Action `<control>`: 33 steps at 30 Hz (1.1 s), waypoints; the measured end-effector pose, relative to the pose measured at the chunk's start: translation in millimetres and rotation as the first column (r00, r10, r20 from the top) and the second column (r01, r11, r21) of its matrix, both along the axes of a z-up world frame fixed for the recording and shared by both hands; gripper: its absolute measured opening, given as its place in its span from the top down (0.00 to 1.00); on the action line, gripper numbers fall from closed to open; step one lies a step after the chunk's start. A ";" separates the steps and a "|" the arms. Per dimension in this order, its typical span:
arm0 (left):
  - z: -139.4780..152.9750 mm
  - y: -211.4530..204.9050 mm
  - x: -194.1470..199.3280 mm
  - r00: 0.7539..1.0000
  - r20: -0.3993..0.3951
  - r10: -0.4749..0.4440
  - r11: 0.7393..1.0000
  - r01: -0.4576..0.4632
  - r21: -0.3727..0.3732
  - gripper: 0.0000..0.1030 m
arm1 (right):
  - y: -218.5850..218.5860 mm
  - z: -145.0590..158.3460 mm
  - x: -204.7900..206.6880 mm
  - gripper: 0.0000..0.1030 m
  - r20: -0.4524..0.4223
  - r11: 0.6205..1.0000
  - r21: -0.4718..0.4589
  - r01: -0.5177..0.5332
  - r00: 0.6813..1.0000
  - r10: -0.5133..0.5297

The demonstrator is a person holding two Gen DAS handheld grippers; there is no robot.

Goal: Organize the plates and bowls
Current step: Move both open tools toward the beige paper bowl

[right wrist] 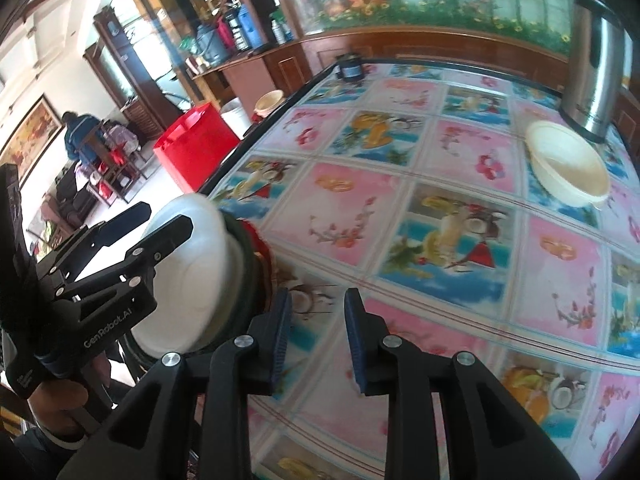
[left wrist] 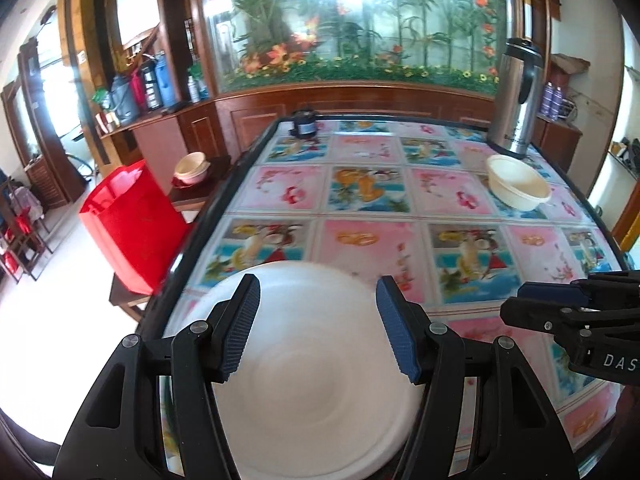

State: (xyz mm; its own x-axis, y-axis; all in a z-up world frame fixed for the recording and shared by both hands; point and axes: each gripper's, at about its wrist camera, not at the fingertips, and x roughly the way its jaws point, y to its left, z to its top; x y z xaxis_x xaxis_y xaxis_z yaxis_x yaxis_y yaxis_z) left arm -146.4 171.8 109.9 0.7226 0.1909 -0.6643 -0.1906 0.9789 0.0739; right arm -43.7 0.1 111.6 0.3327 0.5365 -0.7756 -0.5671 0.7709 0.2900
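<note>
The task seems only partly done: the left gripper (left wrist: 318, 320), wide, hovers over the round white plastic plate (left wrist: 304, 360) at the near table edge, the right gripper (right wrist: 316, 340) is narrow and empty, and the cream plastic bowl (left wrist: 518, 182) waits apart near the steel flask (left wrist: 516, 100).

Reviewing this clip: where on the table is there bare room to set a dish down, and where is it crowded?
Most of the patterned table is bare: the wide middle between the white bowl at the near left edge and the cream bowl. The far strip between the dark jar and the steel thermos is also free. The far right corner is crowded, as is the near edge around both grippers.
</note>
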 end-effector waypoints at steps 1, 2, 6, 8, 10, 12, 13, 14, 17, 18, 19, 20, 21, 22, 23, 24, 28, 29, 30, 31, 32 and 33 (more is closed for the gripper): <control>0.4 -7.1 4.3 1.000 -0.002 -0.011 1.000 0.011 0.000 0.41 | -5.8 0.0 2.2 0.73 0.000 1.000 0.003 0.010 1.000 -0.010; 0.6 -10.9 7.0 1.000 -0.003 -0.018 1.000 0.018 0.000 0.41 | -11.4 0.0 4.4 0.73 -0.001 1.000 0.006 0.021 1.000 -0.021; 1.2 -34.5 21.7 0.998 -0.009 -0.063 0.998 0.063 -0.008 0.41 | -35.8 -1.5 15.8 0.72 -0.008 0.998 0.011 0.064 0.998 -0.064; 0.7 -47.3 31.1 0.996 -0.013 -0.084 0.996 0.084 -0.012 0.41 | -49.3 -3.1 22.7 0.72 -0.013 0.996 0.008 0.092 0.996 -0.092; 0.1 -61.6 42.3 0.994 -0.017 -0.104 0.994 0.104 -0.021 0.41 | -61.8 -3.5 28.1 0.72 -0.015 0.994 0.003 0.113 0.993 -0.113; -1.4 -72.0 51.9 0.992 -0.023 -0.120 0.992 0.120 -0.028 0.41 | -75.6 -4.3 35.4 0.72 -0.018 0.990 0.002 0.139 0.990 -0.138; -2.4 -78.9 57.9 0.991 -0.028 -0.130 0.991 0.129 -0.029 0.41 | -81.4 -4.7 38.3 0.71 -0.019 0.989 0.000 0.149 0.989 -0.149; -3.1 -84.8 62.7 0.990 -0.032 -0.138 0.990 0.137 -0.031 0.41 | -89.0 -5.3 42.3 0.71 -0.019 0.987 -0.003 0.162 0.987 -0.162; -5.2 -103.1 78.4 0.986 -0.037 -0.161 0.986 0.160 -0.040 0.41 | -108.4 -9.2 54.7 0.70 -0.028 0.981 -0.009 0.194 0.981 -0.194; -6.3 -109.8 85.4 0.985 -0.039 -0.167 0.985 0.165 -0.044 0.41 | -114.5 -11.0 59.2 0.70 -0.031 0.979 -0.012 0.203 0.979 -0.204; -7.0 -113.8 90.0 0.985 -0.043 -0.169 0.985 0.167 -0.048 0.41 | -119.4 -12.7 63.1 0.70 -0.035 0.978 -0.015 0.209 0.977 -0.210; -8.6 -118.6 96.2 0.984 -0.049 -0.171 0.984 0.168 -0.054 0.41 | -127.4 -15.1 68.8 0.70 -0.041 0.975 -0.019 0.222 0.974 -0.223; -10.4 -124.9 104.0 0.982 -0.057 -0.179 0.983 0.175 -0.062 0.41 | -133.8 -16.4 73.3 0.70 -0.045 0.972 -0.019 0.235 0.971 -0.235; -11.7 -130.3 110.7 0.981 -0.064 -0.184 0.981 0.180 -0.065 0.41 | -140.5 -17.6 78.1 0.70 -0.048 0.969 -0.019 0.248 0.967 -0.248; -12.8 -133.6 115.4 0.980 -0.067 -0.186 0.981 0.182 -0.068 0.41 | -145.7 -18.8 82.4 0.70 -0.051 0.966 -0.021 0.257 0.965 -0.258; -13.5 -137.8 121.4 0.980 -0.069 -0.188 0.980 0.183 -0.072 0.41 | -152.3 -20.4 88.4 0.70 -0.054 0.963 -0.024 0.270 0.961 -0.271; -17.8 -153.6 152.2 0.979 -0.083 -0.186 0.979 0.177 -0.105 0.41 | -173.6 -23.4 107.9 0.70 -0.062 0.950 -0.033 0.311 0.948 -0.313; -18.6 -156.2 158.8 0.979 -0.086 -0.183 0.979 0.173 -0.112 0.41 | -178.6 -23.9 113.1 0.69 -0.065 0.947 -0.034 0.320 0.945 -0.322; -19.4 -159.4 166.6 0.980 -0.092 -0.178 0.979 0.167 -0.114 0.41 | -184.7 -24.3 119.3 0.69 -0.068 0.943 -0.032 0.331 0.941 -0.333; -20.4 -161.9 172.6 0.980 -0.095 -0.174 0.980 0.163 -0.116 0.41 | -188.2 -24.3 124.2 0.69 -0.071 0.941 -0.028 0.338 0.938 -0.339; -21.4 -165.4 179.8 0.980 -0.098 -0.171 0.980 0.159 -0.119 0.41 | -193.9 -23.8 132.0 0.69 -0.075 0.936 -0.023 0.350 0.933 -0.351; -22.1 -167.9 186.5 0.980 -0.102 -0.169 0.980 0.156 -0.124 0.41 | -197.0 -22.4 136.9 0.69 -0.073 0.933 -0.020 0.360 0.930 -0.361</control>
